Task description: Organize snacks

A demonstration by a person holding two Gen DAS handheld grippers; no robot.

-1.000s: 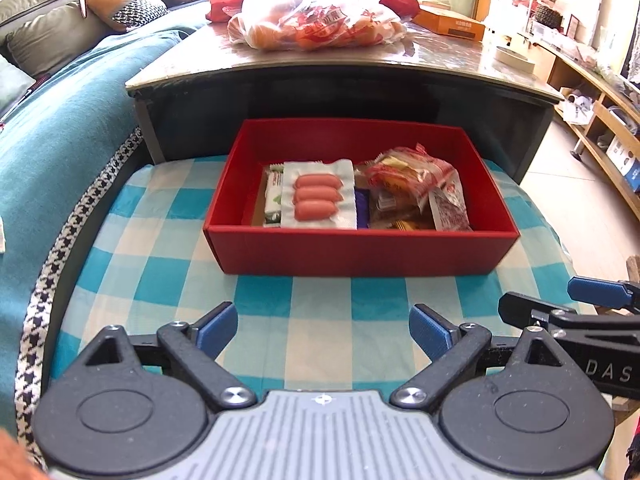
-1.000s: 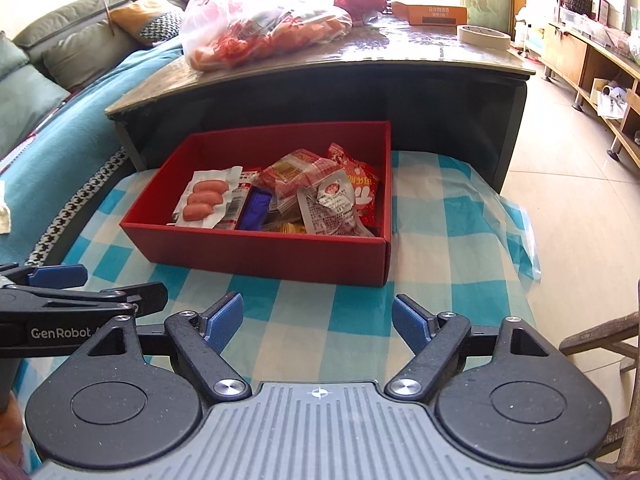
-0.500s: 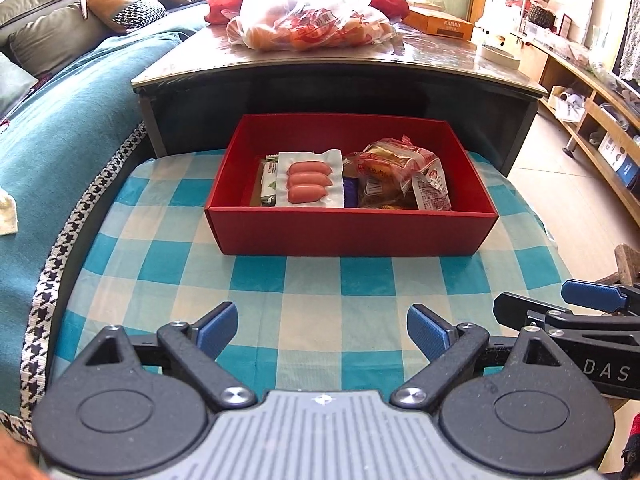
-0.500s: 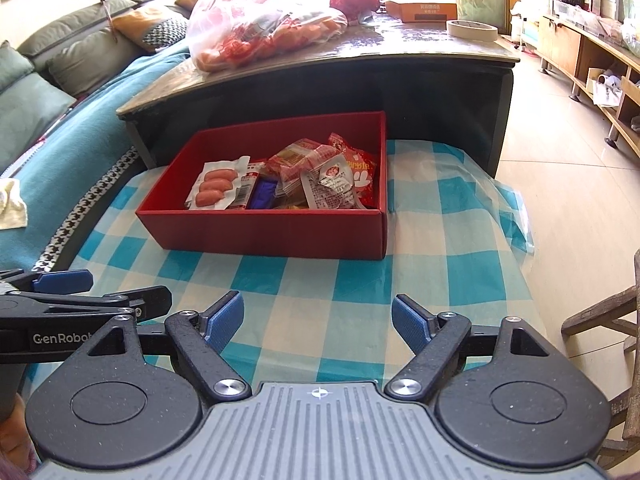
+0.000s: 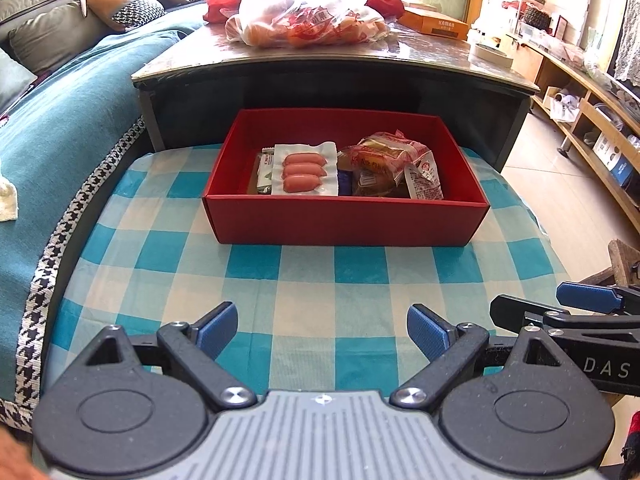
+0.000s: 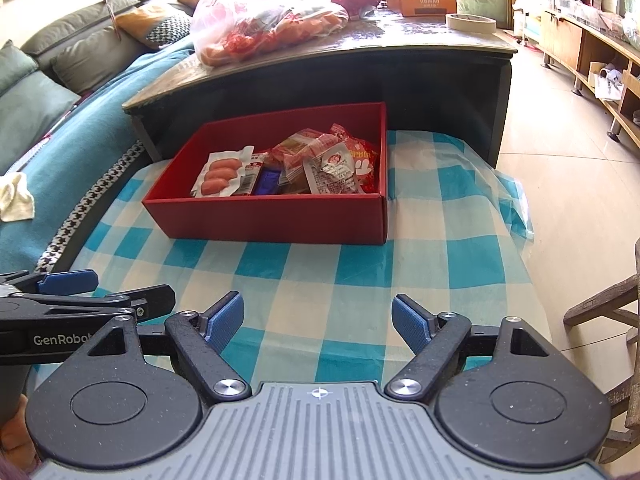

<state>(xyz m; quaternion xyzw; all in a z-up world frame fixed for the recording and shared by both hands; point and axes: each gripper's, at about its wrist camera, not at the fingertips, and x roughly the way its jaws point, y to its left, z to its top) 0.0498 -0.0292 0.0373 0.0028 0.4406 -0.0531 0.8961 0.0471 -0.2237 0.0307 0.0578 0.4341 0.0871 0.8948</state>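
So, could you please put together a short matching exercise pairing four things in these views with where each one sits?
Things:
1. sausage pack
2. roll of tape
3. red box
4. white rag

Places:
A. on the teal sofa cover
B. on the checked cloth
C. inside the red box, at its left
D. on the dark tabletop, near the right edge

Pairs: 1-C, 2-D, 3-B, 4-A

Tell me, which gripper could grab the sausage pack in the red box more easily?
Probably the left gripper. The sausage pack lies at the left end of the red box, almost straight ahead of it. The right gripper would reach across. Both are open and empty.
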